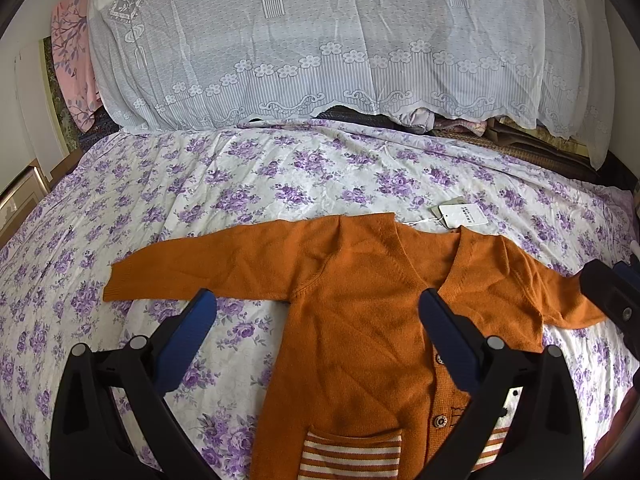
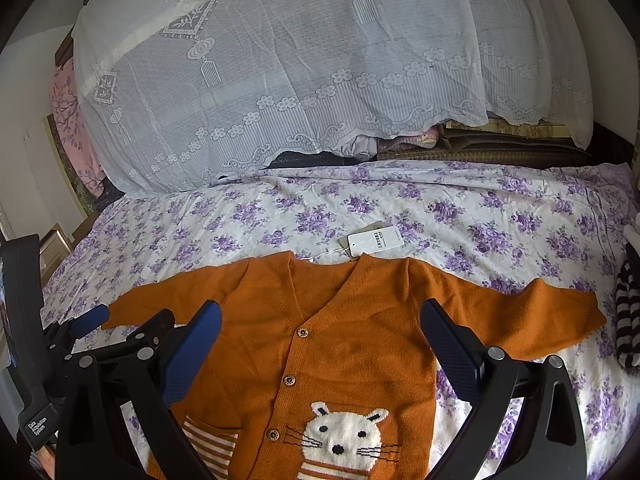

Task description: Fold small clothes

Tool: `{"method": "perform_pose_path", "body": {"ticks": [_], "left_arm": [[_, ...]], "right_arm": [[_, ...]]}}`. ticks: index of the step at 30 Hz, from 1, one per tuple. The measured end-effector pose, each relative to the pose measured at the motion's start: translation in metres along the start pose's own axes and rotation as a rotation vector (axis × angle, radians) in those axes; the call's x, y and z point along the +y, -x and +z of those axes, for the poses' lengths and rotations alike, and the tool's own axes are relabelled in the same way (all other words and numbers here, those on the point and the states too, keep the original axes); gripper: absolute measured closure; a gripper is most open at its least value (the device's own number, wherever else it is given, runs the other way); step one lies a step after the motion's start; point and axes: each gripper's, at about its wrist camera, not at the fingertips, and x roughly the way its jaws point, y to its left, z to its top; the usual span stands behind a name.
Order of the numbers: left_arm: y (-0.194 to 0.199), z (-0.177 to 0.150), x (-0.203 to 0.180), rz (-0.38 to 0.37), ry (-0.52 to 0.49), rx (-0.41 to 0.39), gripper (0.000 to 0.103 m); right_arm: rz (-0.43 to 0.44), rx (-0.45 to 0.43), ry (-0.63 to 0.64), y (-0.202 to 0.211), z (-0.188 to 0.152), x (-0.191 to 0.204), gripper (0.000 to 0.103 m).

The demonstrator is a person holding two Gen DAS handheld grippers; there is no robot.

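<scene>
On the bed (image 2: pixel 480 216), we log orange cardigan (image 2: pixel 352 344) flat, front up, sleeves spread | our left tongs (image 1: pixel 318 332) and right tongs (image 2: pixel 320 344) both released, hovering over its chest | neckline and paper tag (image 2: pixel 375 239) point away from us, long axis running toward us | hem cut off below frame.
</scene>
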Motion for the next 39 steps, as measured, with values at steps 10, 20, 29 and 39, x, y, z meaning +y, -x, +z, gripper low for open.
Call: {"method": "perform_pose_path", "body": {"ticks": [10, 20, 29, 39], "left_arm": [[0.000, 0.001, 0.000, 0.000, 0.000, 0.001, 0.005], [0.000, 0.001, 0.000, 0.000, 0.000, 0.002, 0.005], [-0.008, -0.005, -0.002, 0.006, -0.006, 0.021, 0.005], [-0.081, -0.025, -0.010, 0.017, -0.011, 0.191, 0.005]], "right_arm": [[0.000, -0.001, 0.001, 0.000, 0.000, 0.000, 0.003], [0.001, -0.006, 0.001, 0.000, 0.000, 0.000, 0.003], [-0.001, -0.008, -0.004, -0.003, -0.001, -0.003, 0.003], [-0.065, 0.091, -0.192, -0.047, -0.006, -0.078, 0.003]]}}
